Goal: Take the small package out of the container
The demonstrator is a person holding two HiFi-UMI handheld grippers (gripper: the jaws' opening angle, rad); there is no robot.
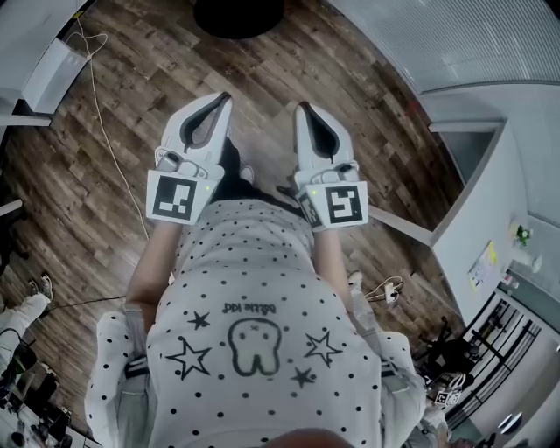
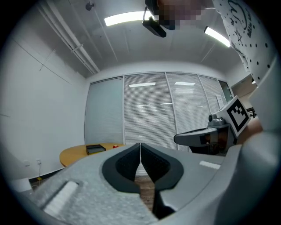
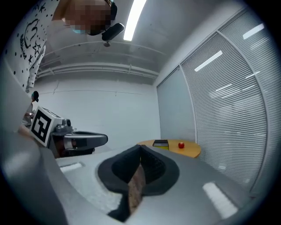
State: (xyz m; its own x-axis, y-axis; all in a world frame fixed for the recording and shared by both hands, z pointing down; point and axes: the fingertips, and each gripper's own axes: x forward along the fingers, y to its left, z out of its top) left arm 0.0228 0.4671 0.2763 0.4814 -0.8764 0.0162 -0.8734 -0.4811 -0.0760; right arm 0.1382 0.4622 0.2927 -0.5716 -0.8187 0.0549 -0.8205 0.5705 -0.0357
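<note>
Both grippers are held level over the wooden floor [image 1: 105, 192], side by side in front of the person's dotted shirt. My left gripper [image 1: 224, 96] is shut with nothing between its pads; its own view shows the jaws [image 2: 140, 146] meeting at the tips. My right gripper [image 1: 303, 106] is likewise shut and empty [image 3: 140, 147]. Far ahead stands a round wooden table [image 2: 74, 154] bearing a dark flat container [image 2: 95, 148] and a small red object [image 2: 115, 146]. The right gripper view shows the same container [image 3: 160, 144] and red object [image 3: 181, 144]. No small package can be made out.
A white cable [image 1: 103, 122] trails over the floor at the left. A wall of blinds [image 2: 153, 110] stands behind the table. A white partition [image 1: 477, 210] rises at the right, and a dark round base [image 1: 238, 16] sits at the top edge.
</note>
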